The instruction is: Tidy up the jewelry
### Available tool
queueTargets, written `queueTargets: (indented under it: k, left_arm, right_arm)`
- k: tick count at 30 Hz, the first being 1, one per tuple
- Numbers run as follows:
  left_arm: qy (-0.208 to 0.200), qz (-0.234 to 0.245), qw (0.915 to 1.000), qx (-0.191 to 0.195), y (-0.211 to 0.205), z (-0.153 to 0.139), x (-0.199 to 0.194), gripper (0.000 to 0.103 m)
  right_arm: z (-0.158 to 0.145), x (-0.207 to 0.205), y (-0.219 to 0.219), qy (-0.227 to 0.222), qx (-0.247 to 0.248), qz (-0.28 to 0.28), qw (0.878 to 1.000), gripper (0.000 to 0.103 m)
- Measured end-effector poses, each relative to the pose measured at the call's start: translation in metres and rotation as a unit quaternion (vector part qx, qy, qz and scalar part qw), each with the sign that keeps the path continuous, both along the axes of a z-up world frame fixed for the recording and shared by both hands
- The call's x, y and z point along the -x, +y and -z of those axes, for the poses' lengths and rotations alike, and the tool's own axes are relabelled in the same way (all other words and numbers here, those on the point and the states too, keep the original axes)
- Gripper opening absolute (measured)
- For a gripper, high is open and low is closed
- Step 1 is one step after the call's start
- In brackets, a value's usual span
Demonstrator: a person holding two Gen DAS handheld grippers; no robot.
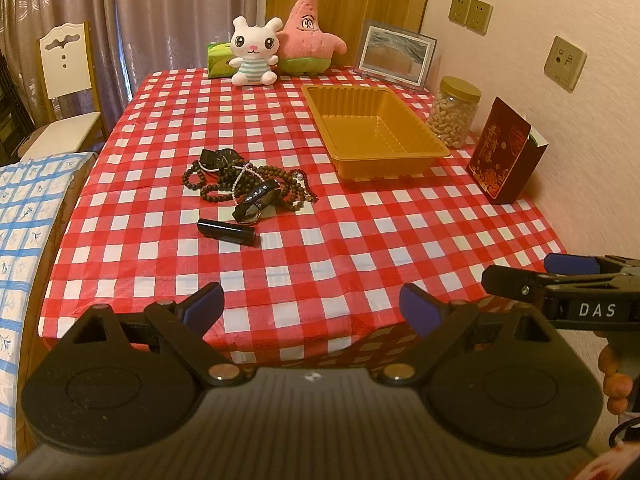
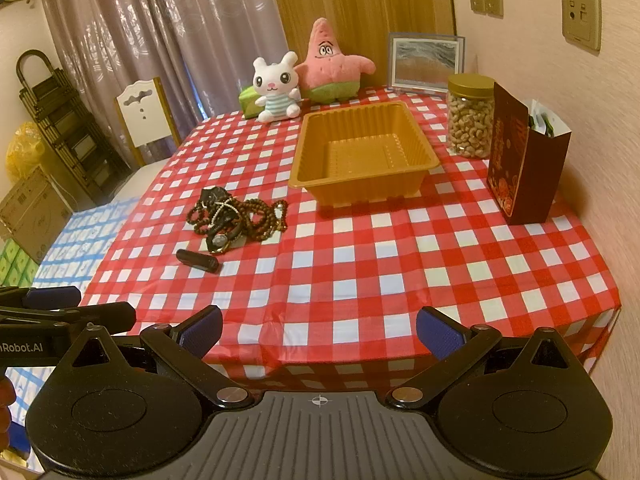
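Note:
A tangled pile of jewelry (image 1: 250,184) lies mid-table on the red checked cloth: dark bead strings, a white bead strand and two watches. A black lipstick tube (image 1: 227,231) lies just in front of it. The pile (image 2: 236,216) and tube (image 2: 197,260) also show in the right wrist view. An empty orange plastic tray (image 1: 404,148) (image 2: 352,188) stands behind and to the right. My left gripper (image 1: 311,307) is open and empty above the table's near edge. My right gripper (image 2: 319,331) is open and empty, level with the left one, to its right.
Two plush toys (image 1: 280,46), a green tissue box (image 1: 218,60), a picture frame (image 1: 394,56), a jar of nuts (image 1: 454,114) and a dark red bag (image 1: 506,158) line the back and right side. A white chair (image 1: 66,80) stands at left.

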State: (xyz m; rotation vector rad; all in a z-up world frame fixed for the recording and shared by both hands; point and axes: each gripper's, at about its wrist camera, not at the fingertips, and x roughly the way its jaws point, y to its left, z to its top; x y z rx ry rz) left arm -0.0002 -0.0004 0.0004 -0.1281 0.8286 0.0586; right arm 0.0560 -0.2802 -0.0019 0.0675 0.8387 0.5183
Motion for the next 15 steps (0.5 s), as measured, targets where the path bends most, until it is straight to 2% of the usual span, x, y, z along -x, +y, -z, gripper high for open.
queueTargets:
  k: [15]
  left_arm:
    - [-0.001, 0.000, 1.0000, 0.000, -0.0001, 0.0000, 0.0002, 0.094]
  right_arm:
    - [-0.0020, 0.0008, 0.0016, -0.001, -0.001, 0.000, 1.000, 0.103]
